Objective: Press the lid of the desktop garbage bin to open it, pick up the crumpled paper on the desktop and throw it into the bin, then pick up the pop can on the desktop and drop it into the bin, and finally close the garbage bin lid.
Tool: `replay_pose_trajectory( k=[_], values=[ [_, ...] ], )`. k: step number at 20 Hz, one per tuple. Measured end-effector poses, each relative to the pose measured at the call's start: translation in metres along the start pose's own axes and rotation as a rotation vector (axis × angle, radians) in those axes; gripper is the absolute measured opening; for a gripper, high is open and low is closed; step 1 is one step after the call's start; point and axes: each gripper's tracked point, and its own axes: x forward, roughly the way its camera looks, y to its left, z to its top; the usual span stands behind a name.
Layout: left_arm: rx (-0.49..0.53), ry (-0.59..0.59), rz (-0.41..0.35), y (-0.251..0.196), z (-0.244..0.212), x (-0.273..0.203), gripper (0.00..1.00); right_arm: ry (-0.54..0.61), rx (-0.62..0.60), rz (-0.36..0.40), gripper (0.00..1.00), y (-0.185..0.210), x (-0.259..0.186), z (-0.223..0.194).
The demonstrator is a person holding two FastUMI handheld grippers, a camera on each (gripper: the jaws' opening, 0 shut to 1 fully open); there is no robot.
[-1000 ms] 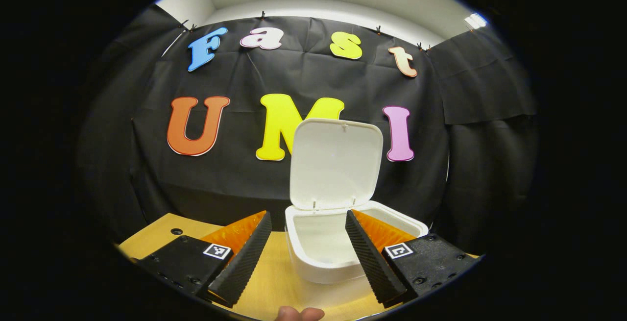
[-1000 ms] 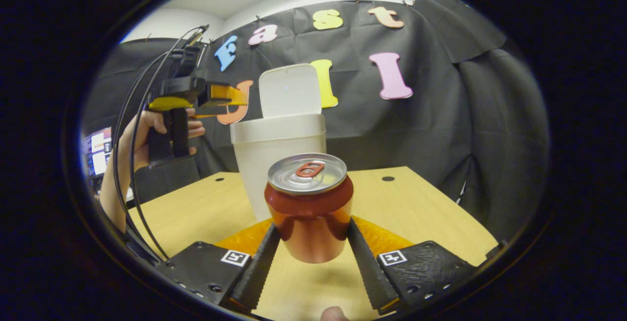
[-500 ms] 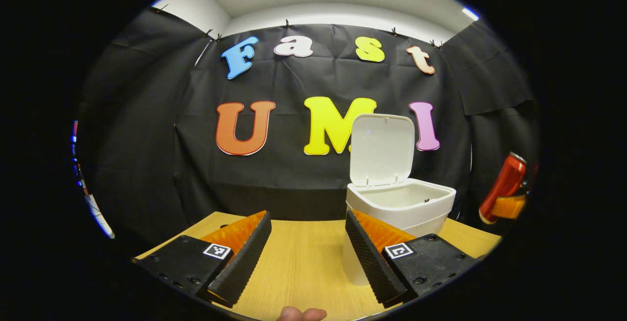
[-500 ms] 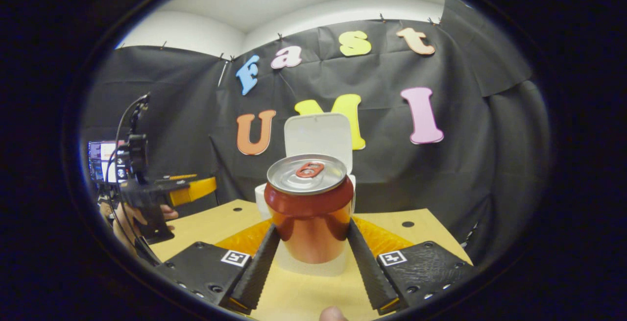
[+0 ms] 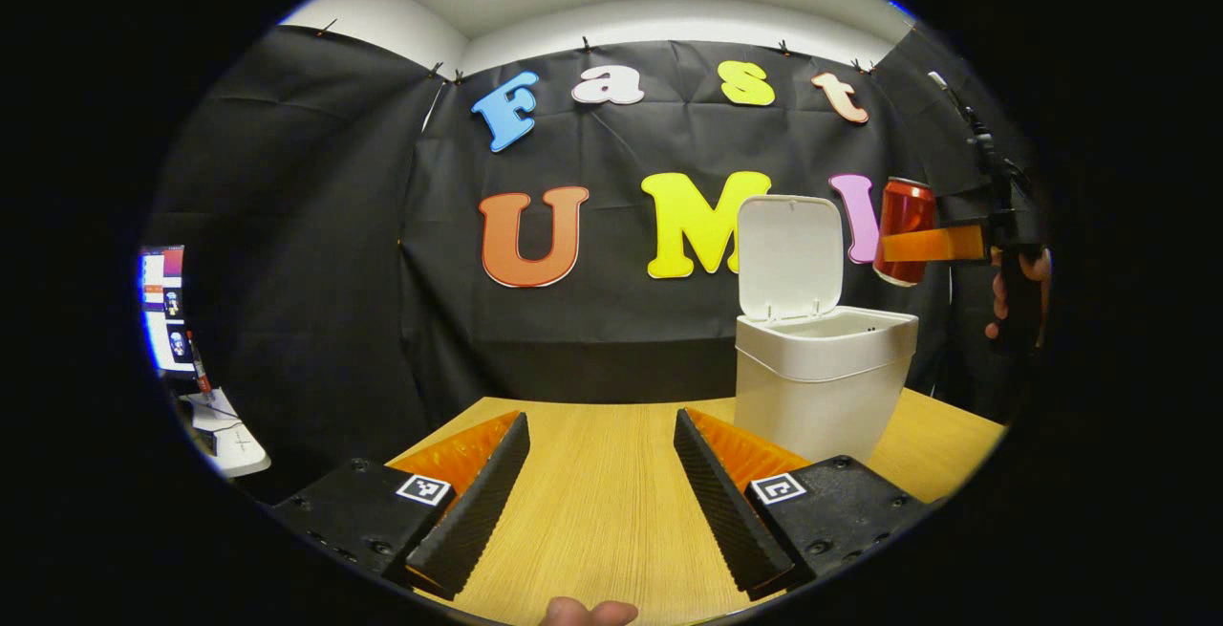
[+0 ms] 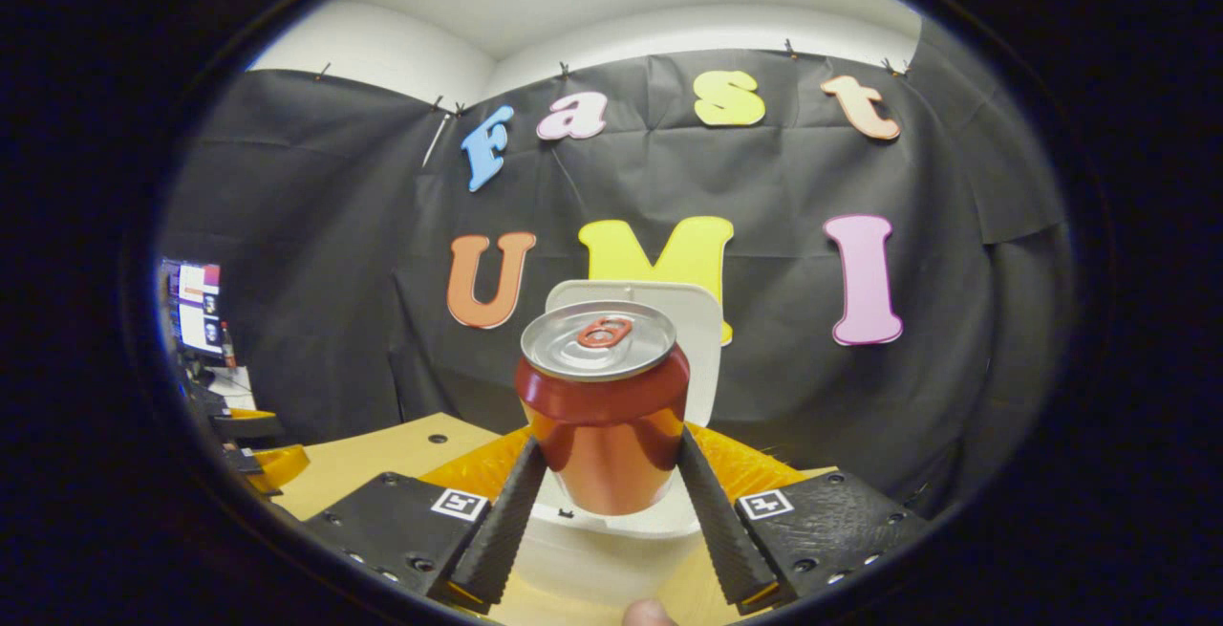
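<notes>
The white garbage bin (image 5: 820, 377) stands on the wooden desktop (image 5: 611, 502) with its lid (image 5: 789, 258) raised upright. In the left gripper view, a red pop can (image 5: 903, 229) hangs in the air to the upper right of the bin, held by the other gripper and a hand (image 5: 1018, 296). My left gripper (image 5: 600, 497) is open, low over the desk, left of the bin. In the right gripper view, my right gripper (image 6: 604, 502) is shut on the pop can (image 6: 602, 406), upright, with the bin (image 6: 602, 540) just below and the lid (image 6: 702, 339) behind it.
A screen (image 5: 162, 306) and a small white table (image 5: 225, 435) lie off the desk's left edge. The desktop (image 6: 373, 459) has a small hole (image 6: 437, 438) near its back edge. Black cloth walls close the booth behind the bin.
My right gripper has lifted the can up and toward the bin, which now sits just below it. My left gripper has drawn back and to the left, away from the bin.
</notes>
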Motion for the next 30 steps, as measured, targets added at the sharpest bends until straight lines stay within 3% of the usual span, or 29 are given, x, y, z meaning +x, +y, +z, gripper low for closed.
replay_pose_trajectory(
  k=[5, 12, 20, 30],
  values=[
    [-0.001, -0.007, 0.003, 0.006, 0.002, -0.004, 0.98, 0.111, 0.015, -0.034, 0.80, -0.004, 0.049, -0.027],
    [-0.001, -0.017, -0.003, 0.006, 0.006, -0.006, 0.98, 0.156, 0.073, -0.068, 0.81, -0.013, 0.061, -0.032],
    [0.006, -0.030, -0.013, 0.002, 0.011, -0.010, 0.98, 0.127, 0.050, -0.074, 0.82, -0.007, 0.057, -0.017],
    [0.005, -0.021, -0.007, 0.008, 0.003, -0.006, 0.98, 0.011, 0.043, -0.082, 0.82, 0.005, 0.038, 0.044]
  ],
)
